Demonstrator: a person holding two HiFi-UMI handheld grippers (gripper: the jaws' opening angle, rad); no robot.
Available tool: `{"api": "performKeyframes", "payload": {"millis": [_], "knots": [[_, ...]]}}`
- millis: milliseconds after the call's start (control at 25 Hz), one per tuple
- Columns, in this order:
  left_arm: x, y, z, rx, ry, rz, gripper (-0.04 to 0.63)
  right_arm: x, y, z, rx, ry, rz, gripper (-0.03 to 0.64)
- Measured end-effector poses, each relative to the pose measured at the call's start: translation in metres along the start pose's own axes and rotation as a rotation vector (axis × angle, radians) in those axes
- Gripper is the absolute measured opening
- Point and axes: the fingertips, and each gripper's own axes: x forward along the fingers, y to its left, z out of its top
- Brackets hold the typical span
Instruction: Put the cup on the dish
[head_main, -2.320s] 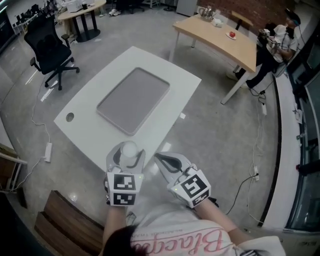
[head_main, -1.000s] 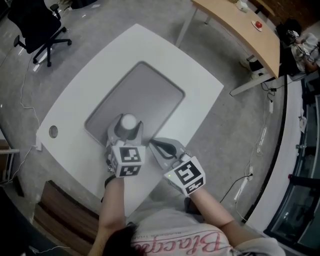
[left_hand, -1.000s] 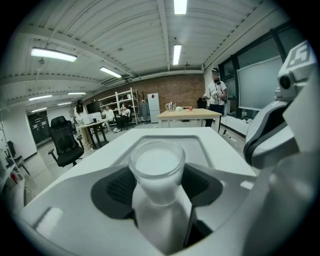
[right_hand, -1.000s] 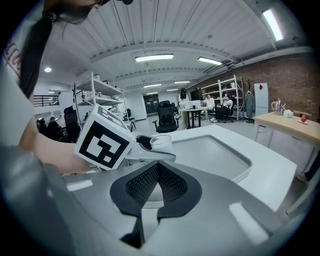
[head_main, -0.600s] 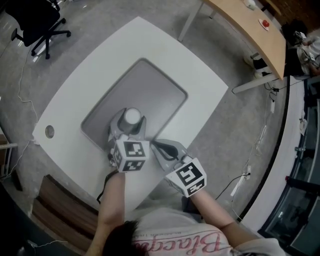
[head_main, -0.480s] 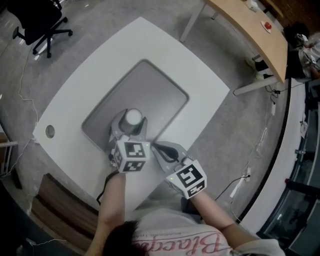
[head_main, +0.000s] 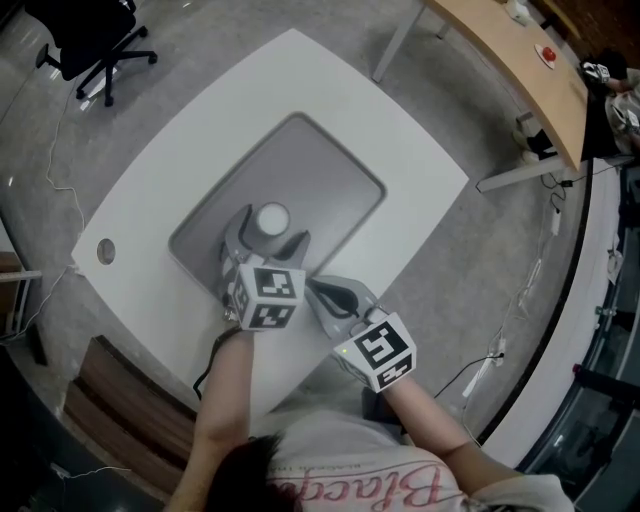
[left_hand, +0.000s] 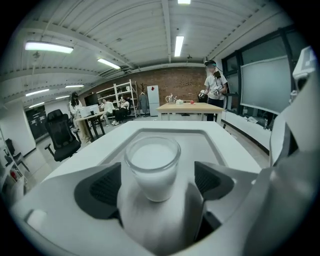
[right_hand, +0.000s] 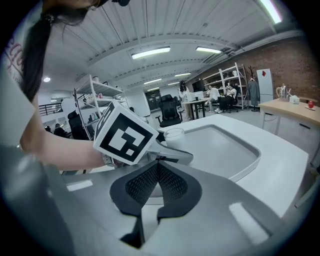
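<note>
Cup (head_main: 272, 217) standing upright on the dish (head_main: 320, 165), near the dish's corner closest to you. Your left gripper (head_main: 266, 236) has just been opening; its jaws flank the cup without pressing, so the dish alone appears to bear it. Your right gripper (head_main: 320, 290), pressed together and empty, hangs just beside the dish.

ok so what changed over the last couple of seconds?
The left gripper carried the cup from beyond the near edge of the table forward onto the dish. Its jaws have just been opening: the pads now stand clear of the cup, which sits between them on the dish's near end. The right gripper stayed shut and empty beside it.
</note>
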Motion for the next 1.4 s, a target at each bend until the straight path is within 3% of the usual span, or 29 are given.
{"api": "performKeyframes", "payload": {"millis": [120, 280, 480, 560, 600, 1120, 1400], "knots": [[-0.005, 0.004, -0.003, -0.032, 0.014, 0.015, 0.489, -0.001, 0.004, 0.001, -0.012, 0.003, 0.012, 0.000], [-0.020, 0.009, 0.002, -0.068, -0.010, 0.049, 0.460, -0.006, 0.002, 0.007, -0.027, -0.009, 0.005, 0.000], [-0.053, 0.015, 0.023, -0.069, -0.113, 0.130, 0.176, -0.013, 0.005, 0.021, -0.051, -0.053, -0.008, 0.000], [-0.068, 0.016, 0.031, -0.102, -0.169, 0.154, 0.018, -0.017, 0.010, 0.024, -0.066, -0.063, -0.006, 0.000], [-0.076, 0.015, 0.033, -0.121, -0.193, 0.155, 0.000, -0.019, 0.012, 0.026, -0.074, -0.069, -0.007, 0.000], [-0.163, 0.002, 0.048, -0.210, -0.380, 0.085, 0.000, -0.044, 0.057, 0.049, -0.238, -0.145, -0.056, 0.001], [-0.183, -0.020, 0.032, -0.216, -0.371, 0.015, 0.000, -0.054, 0.090, 0.038, -0.284, -0.151, -0.079, 0.001]]}}
